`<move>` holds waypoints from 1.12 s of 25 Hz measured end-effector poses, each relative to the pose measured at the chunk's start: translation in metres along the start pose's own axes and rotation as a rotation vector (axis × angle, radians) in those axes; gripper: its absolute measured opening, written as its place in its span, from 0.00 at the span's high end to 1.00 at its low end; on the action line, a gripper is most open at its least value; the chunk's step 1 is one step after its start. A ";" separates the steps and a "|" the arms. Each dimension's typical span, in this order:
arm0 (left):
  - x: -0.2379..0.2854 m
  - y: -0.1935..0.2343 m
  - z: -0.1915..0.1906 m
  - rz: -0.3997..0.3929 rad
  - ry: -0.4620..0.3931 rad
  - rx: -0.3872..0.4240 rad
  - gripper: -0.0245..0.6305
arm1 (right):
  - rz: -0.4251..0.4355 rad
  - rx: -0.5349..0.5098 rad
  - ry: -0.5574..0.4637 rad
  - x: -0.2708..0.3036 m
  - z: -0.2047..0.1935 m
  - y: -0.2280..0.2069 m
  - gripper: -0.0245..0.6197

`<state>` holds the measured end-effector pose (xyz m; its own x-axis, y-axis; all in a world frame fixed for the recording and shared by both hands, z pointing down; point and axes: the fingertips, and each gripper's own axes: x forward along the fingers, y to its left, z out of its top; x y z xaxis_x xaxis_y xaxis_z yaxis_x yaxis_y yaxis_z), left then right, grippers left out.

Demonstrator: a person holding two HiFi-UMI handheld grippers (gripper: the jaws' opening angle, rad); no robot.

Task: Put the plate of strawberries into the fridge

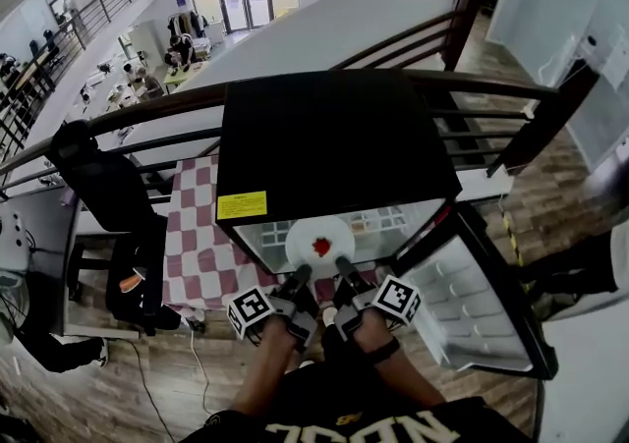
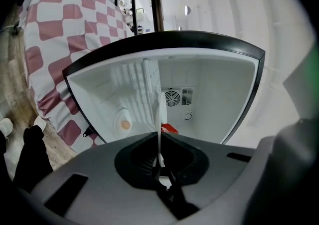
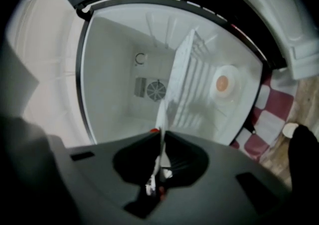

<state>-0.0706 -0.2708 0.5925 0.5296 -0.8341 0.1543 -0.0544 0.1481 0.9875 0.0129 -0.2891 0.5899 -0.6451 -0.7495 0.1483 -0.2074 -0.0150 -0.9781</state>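
At the mouth of one black fridge (image 1: 324, 137), its door (image 1: 472, 294) swung wide to the right beside a checkered desk (image 1: 197, 235), a single white plate (image 1: 319, 232) carries red strawberries (image 1: 321, 247). The left tool (image 1: 302, 274) and right tool (image 1: 343, 265) reach forward side by side, each pinching the plate's near rim.

The fridge (image 1: 334, 146) stands in front of the person, with its door (image 1: 477, 299) swung out to the right. The plate (image 1: 319, 240) is just inside the fridge mouth, and the strawberries (image 1: 321, 247) lie on its middle. The left gripper (image 1: 301, 274) and the right gripper (image 1: 344, 264) clamp its near rim, side by side. A table (image 1: 201, 235) stands left of the fridge, a chair (image 1: 108, 195) is further left, and a railing (image 1: 472, 87) runs behind.
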 end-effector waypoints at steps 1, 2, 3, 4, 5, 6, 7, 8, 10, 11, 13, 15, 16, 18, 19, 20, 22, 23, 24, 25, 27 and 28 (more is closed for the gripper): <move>0.002 0.003 0.002 0.004 -0.002 -0.013 0.91 | -0.002 0.003 0.004 0.003 0.001 -0.001 0.91; 0.003 0.005 0.003 0.007 -0.004 -0.026 0.91 | -0.005 0.005 0.008 0.005 0.002 -0.001 0.91; 0.005 0.005 0.004 0.008 -0.006 -0.036 0.91 | -0.009 0.006 0.012 0.007 0.003 -0.002 0.91; 0.006 0.004 0.004 0.007 -0.007 -0.042 0.91 | -0.014 0.009 0.014 0.008 0.003 -0.003 0.91; 0.008 0.004 0.006 0.006 -0.009 -0.042 0.91 | -0.018 0.015 0.017 0.010 0.004 -0.004 0.91; 0.009 0.003 0.007 0.007 -0.011 -0.039 0.91 | -0.020 0.022 0.018 0.012 0.005 -0.004 0.91; 0.011 0.003 0.009 0.007 -0.013 -0.037 0.91 | -0.020 0.032 0.017 0.014 0.006 -0.005 0.91; 0.013 0.003 0.010 0.009 -0.013 -0.035 0.91 | -0.017 0.041 0.014 0.015 0.007 -0.005 0.91; 0.017 0.002 0.012 0.011 -0.014 -0.037 0.91 | -0.008 0.052 0.006 0.018 0.011 -0.005 0.91; 0.019 0.002 0.012 0.011 -0.013 -0.042 0.91 | -0.005 0.052 0.004 0.020 0.013 -0.005 0.91; 0.022 0.000 0.013 0.010 -0.013 -0.048 0.91 | -0.007 0.053 0.002 0.023 0.016 -0.006 0.91; 0.026 0.002 0.016 0.012 -0.015 -0.042 0.91 | -0.004 0.055 0.001 0.026 0.019 -0.007 0.91; 0.028 0.003 0.018 0.012 -0.016 -0.038 0.91 | -0.003 0.055 0.000 0.027 0.020 -0.007 0.91; 0.031 0.006 0.022 0.014 -0.018 -0.032 0.91 | -0.004 0.060 0.001 0.030 0.022 -0.007 0.91; 0.033 0.006 0.023 0.014 -0.020 -0.032 0.91 | -0.002 0.062 0.001 0.032 0.023 -0.007 0.91; 0.034 0.006 0.025 0.013 -0.022 -0.032 0.91 | 0.002 0.063 0.001 0.033 0.024 -0.007 0.91; 0.037 0.005 0.027 0.011 -0.025 -0.034 0.91 | 0.014 0.064 -0.001 0.037 0.027 -0.006 0.91; 0.038 0.005 0.028 0.011 -0.026 -0.036 0.91 | 0.017 0.065 -0.001 0.038 0.029 -0.007 0.91; 0.040 0.005 0.029 0.011 -0.027 -0.038 0.91 | 0.016 0.067 0.000 0.039 0.029 -0.007 0.91; 0.041 0.005 0.029 0.012 -0.028 -0.041 0.91 | 0.013 0.069 0.002 0.040 0.030 -0.006 0.91; 0.042 0.003 0.030 0.012 -0.030 -0.044 0.91 | 0.006 0.073 0.005 0.041 0.030 -0.006 0.91; 0.043 0.004 0.032 0.013 -0.031 -0.040 0.91 | 0.005 0.073 0.005 0.042 0.030 -0.007 0.91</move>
<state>-0.0748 -0.3230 0.6043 0.5023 -0.8481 0.1686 -0.0265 0.1797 0.9834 0.0093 -0.3400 0.5984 -0.6498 -0.7463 0.1441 -0.1500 -0.0600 -0.9869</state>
